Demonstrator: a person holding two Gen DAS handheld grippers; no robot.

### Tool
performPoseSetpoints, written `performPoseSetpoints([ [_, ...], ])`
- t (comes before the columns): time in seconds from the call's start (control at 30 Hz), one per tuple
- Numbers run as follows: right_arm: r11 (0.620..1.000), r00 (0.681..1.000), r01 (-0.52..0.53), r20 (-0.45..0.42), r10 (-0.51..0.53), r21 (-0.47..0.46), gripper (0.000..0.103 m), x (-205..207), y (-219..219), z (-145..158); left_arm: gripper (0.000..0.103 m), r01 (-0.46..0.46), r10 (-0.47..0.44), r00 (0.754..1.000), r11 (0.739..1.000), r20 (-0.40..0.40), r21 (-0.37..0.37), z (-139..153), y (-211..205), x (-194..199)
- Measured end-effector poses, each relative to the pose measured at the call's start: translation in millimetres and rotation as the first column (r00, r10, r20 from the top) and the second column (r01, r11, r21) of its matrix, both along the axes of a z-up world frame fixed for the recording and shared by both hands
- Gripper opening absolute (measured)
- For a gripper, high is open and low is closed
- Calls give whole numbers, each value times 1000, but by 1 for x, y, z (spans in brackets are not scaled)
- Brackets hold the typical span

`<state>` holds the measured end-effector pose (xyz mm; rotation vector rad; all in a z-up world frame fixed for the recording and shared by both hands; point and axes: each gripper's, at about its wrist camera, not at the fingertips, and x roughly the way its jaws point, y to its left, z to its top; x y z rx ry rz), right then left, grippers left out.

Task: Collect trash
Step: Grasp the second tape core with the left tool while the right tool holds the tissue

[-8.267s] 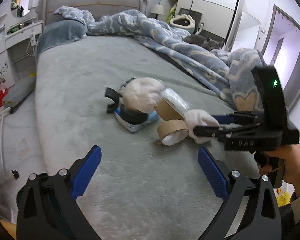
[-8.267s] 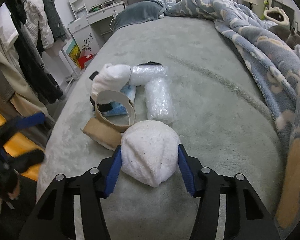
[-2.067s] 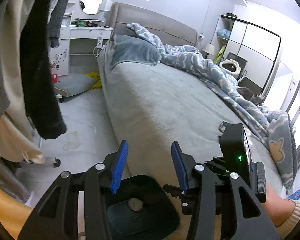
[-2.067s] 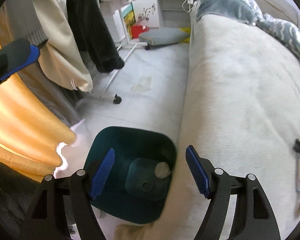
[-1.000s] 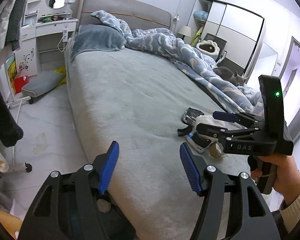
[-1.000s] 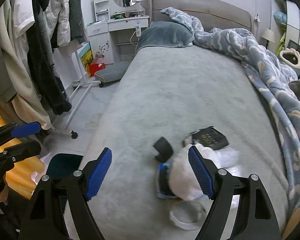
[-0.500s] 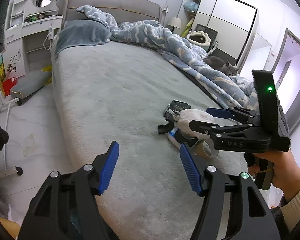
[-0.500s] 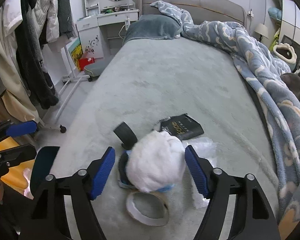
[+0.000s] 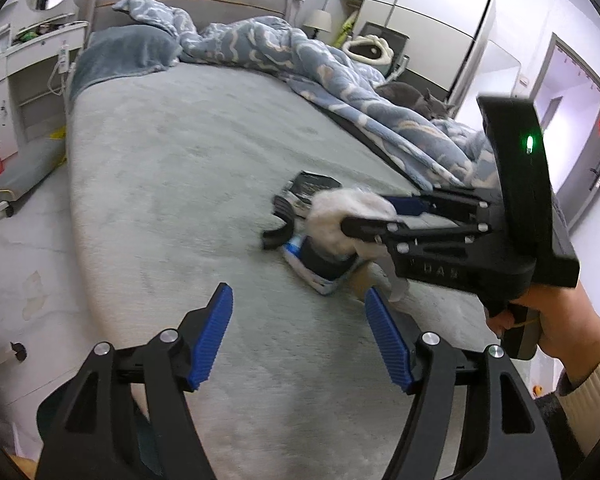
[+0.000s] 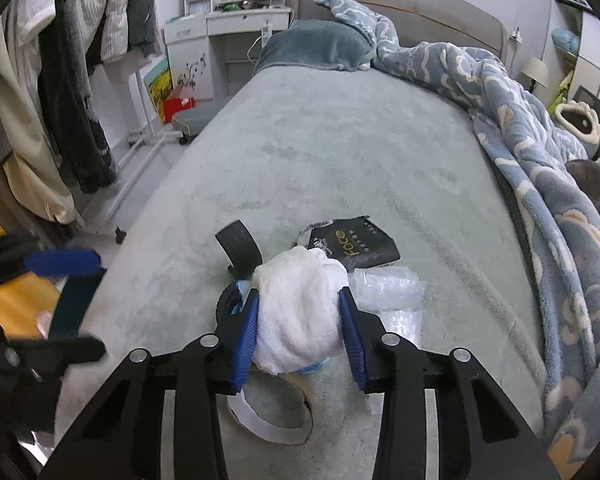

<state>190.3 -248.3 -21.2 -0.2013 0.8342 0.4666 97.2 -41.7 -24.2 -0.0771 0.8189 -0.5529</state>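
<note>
A small heap of trash lies on the grey bed (image 10: 340, 152). In it are a white crumpled wad (image 10: 300, 312), a black curved strip (image 10: 240, 248), a black packet (image 10: 356, 244), clear plastic wrap (image 10: 388, 292) and a cardboard tape ring (image 10: 272, 416). My right gripper (image 10: 299, 300) is closing, and its blue pads press both sides of the white wad. In the left wrist view the right gripper (image 9: 366, 214) holds the white wad (image 9: 332, 216) above a blue-and-white packet (image 9: 320, 276). My left gripper (image 9: 298, 296) hovers short of the heap, its jaws opening with nothing between them.
A rumpled blue blanket (image 10: 540, 152) runs along the bed's right side, and a grey cat (image 9: 408, 94) lies on it. Left of the bed are the bed's edge, bare floor (image 9: 16, 248), hanging clothes (image 10: 60, 80) and a white dresser (image 10: 228, 28).
The right gripper's jaws have closed in on the white wad, which stood loose between them before. The left gripper has moved closer to the heap and spread its jaws wider.
</note>
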Motion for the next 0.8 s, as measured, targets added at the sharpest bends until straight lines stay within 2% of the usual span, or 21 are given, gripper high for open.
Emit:
performPoseSetpoints([
  [0.4, 980, 998, 49, 21, -54, 195, 40, -3, -40, 24, 70, 127, -127, 992, 992, -25, 11, -14, -47, -5],
  [0.7, 966, 995, 77, 43, -90, 246, 40, -6, -68, 34, 70, 160, -159, 987, 987, -38, 22, -27, -74, -3],
  [0.8, 965, 994, 85, 46, -99, 248, 40, -8, -75, 33, 70, 165, -164, 986, 985, -21, 60, -30, -84, -3],
])
